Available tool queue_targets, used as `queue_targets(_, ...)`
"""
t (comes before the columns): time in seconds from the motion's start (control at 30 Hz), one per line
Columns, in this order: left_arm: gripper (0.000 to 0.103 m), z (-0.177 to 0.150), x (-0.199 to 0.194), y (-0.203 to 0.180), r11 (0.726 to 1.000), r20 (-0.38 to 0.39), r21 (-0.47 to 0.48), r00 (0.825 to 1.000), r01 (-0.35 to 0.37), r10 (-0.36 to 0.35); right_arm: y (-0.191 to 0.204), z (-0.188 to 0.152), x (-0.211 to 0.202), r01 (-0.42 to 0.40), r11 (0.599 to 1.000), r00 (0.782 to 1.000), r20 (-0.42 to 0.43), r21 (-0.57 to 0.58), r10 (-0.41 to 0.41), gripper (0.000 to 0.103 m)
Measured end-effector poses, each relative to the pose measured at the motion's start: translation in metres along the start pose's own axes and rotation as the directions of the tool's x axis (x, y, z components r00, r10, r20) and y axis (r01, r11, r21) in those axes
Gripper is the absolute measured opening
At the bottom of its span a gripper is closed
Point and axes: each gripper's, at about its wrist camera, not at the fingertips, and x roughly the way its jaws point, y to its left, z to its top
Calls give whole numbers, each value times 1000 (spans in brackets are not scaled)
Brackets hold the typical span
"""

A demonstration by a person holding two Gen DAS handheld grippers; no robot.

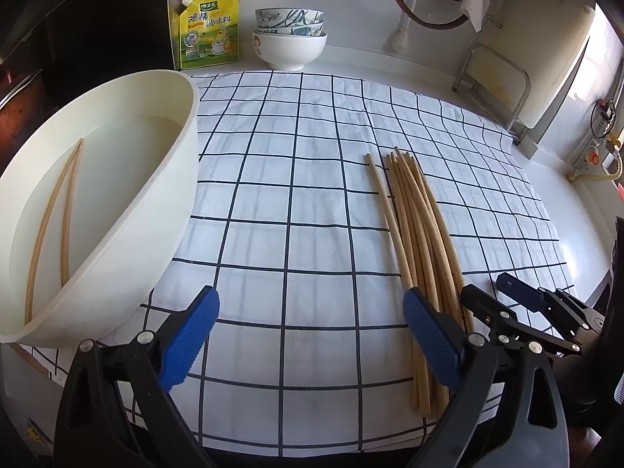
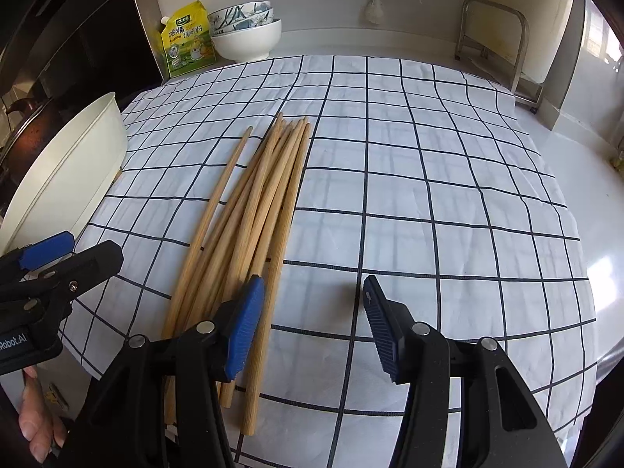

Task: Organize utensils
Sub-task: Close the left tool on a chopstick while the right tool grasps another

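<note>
White countertop [image 2: 585,202] carried a checked cloth [image 1: 296,179], its far edge short of the back wall and its right edge leaving a bare strip of counter beside a metal rack [image 1: 495,82]. At the cloth's left edge stood a large cream tub [image 1: 163,210], two chopsticks [image 1: 58,210] lying on its floor. A bundle of loose chopsticks [image 2: 249,210] lay on the cloth right of centre, tips fanned toward the wall, butt ends close to the near edge. Between tub and bundle the cloth was open, as was the wide area to the bundle's right. Left gripper [image 1: 312,335] hung low over the near edge, jaws spread and grasping nothing, its right pad just beside the bundle. Right gripper [image 2: 312,323] stood with jaws apart and empty, its left pad over the bundle's butt ends, its right pad over bare cloth. Against the back wall: stacked bowls [image 1: 289,37] and a yellow seasoning pouch [image 1: 208,31].
</note>
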Motion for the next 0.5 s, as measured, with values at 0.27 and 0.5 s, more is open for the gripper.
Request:
queue_targets(0.27,94,-1,10,-16,1000,-6,24,1000,6,-6,-16,-1,-3,25,999,1000,11,26,-26,51)
queue_targets(0.5,94,0,20,-24,999,-15,44,1000,-11,12,-34,-3,-6,50,997,999,19,60,-51,51)
